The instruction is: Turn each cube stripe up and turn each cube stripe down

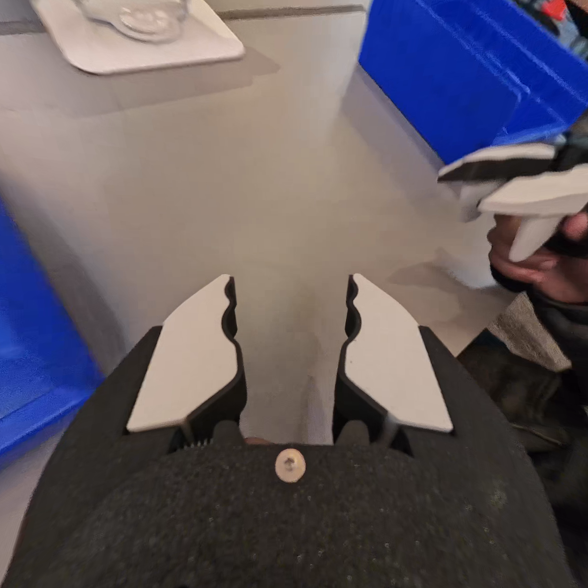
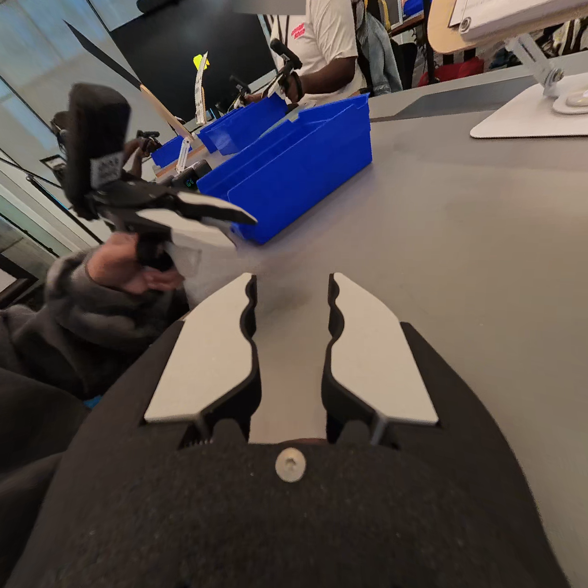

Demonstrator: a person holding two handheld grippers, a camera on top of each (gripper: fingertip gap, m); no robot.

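Cubes with a stripe are what I must turn, but I see none of them in either wrist view. On the grey table (image 1: pixel 286 191) in front of me the surface shows nothing to pick. If the cubes are near, I judge they lie inside one of the blue bins, where the walls hide them from me.

My left gripper (image 1: pixel 291 280) is released, its jaws stand apart with only bare table between them. My right gripper (image 2: pixel 292 278) is also released and holds nothing; its gap looks a little narrower.

From the left wrist view, one blue bin (image 1: pixel 471 79) stands ahead and to the right, and my right gripper is just in front of its near corner. Another blue bin (image 1: pixel 35 350) is close at my left side, its inside out of sight. In the right wrist view a long blue bin (image 2: pixel 296 178) lies ahead and to the left, its long axis running away from me toward the far right, and my left gripper is beside its near end.

So which hand is nearer to a cube, I cannot tell. I think the next move is to look into a bin first.

Farther off stands a white flat base (image 1: pixel 152 47) with something of clear glass on it.
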